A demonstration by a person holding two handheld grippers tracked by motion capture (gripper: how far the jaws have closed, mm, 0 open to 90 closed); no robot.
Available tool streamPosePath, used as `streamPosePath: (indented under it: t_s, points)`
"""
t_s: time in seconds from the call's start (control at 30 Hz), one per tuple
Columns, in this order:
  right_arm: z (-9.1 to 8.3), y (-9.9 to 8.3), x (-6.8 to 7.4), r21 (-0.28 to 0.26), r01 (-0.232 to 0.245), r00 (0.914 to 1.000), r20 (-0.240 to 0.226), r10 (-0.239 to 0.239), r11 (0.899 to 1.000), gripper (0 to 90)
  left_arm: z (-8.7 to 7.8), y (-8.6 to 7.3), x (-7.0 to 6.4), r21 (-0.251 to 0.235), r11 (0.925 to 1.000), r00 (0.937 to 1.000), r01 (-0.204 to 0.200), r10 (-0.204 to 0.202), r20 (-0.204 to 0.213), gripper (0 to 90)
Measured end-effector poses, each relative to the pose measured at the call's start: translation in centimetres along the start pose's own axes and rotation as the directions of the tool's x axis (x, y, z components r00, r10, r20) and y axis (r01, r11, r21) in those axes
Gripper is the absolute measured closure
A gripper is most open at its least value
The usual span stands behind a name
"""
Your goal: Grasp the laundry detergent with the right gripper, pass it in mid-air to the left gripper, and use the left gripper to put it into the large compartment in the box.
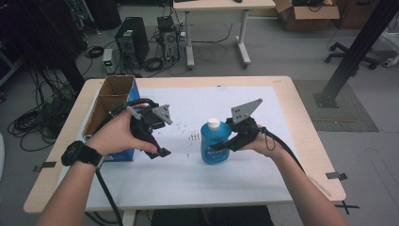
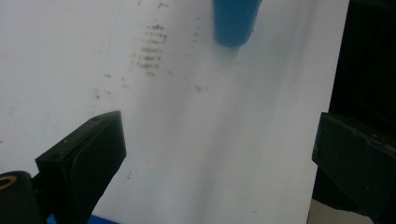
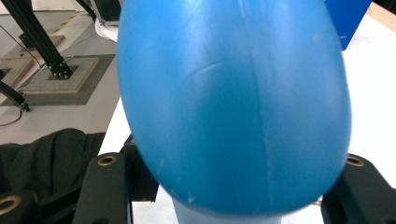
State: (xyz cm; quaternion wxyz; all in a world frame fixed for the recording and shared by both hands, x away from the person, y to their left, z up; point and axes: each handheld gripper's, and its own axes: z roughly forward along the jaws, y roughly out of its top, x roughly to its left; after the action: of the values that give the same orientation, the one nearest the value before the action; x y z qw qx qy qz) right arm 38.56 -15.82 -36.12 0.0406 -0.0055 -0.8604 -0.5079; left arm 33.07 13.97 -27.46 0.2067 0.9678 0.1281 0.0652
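at table centre, blue bottle (image 1: 215, 142) stands upright on the white mat (image 1: 235, 174). right gripper (image 1: 229, 142) clamped on it. left gripper (image 1: 157, 150), jaws apart, beside cardboard box (image 1: 113, 96).

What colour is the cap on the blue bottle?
White; the cap tops the blue bottle, clearest in the high view.

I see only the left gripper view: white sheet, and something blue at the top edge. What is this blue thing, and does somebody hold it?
Observer: A blue bottle with a white cap, standing upright on the white sheet.
Operator: Is the right claw on it?
Observer: Yes, the right claw has its jaws on either side of the bottle's body.
Operator: What stands beside my left hand?
Observer: An open cardboard box with a blue side, at the table's left edge.
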Motion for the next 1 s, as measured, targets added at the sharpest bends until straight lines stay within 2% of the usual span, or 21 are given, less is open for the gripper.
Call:
streamPosePath:
  t_s: [0.17,0.2,0.23,0.5,0.77,1.0]
  points:
    - [-0.6,1.3,0.0,0.000,-0.006,1.0000,-0.004,0.006,1.000,40.9,-2.4,1.7,-0.1,-0.014,0.9997,0.9997,-0.019,0.019,-0.015,3.3]
    - [-0.6,1.3,0.0,0.000,-0.006,1.0000,-0.004,0.006,1.000,40.9,-2.4,1.7,-0.1,-0.014,0.9997,0.9997,-0.019,0.019,-0.015,3.3]
    - [-0.7,2.0,0.0,0.002,0.004,1.0000,-0.009,-0.004,1.000,40.9,-3.2,2.3,0.0,-0.017,0.9996,0.9996,-0.022,0.022,-0.018,3.2]
    - [-0.6,4.5,0.3,0.024,0.030,0.9995,-0.013,-0.029,0.999,41.0,-5.8,4.9,-0.3,-0.018,0.9979,0.9974,-0.062,0.062,-0.037,3.2]
    - [0.2,6.7,0.9,0.049,0.049,0.9983,-0.034,-0.047,0.998,41.1,-7.1,7.3,-0.4,-0.009,0.9966,0.9956,-0.082,0.081,-0.046,3.2]
    - [1.3,8.4,1.6,0.055,0.072,0.9959,-0.058,-0.069,0.996,41.1,-6.9,8.6,-0.9,0.013,0.9938,0.9934,-0.111,0.111,-0.029,3.5]
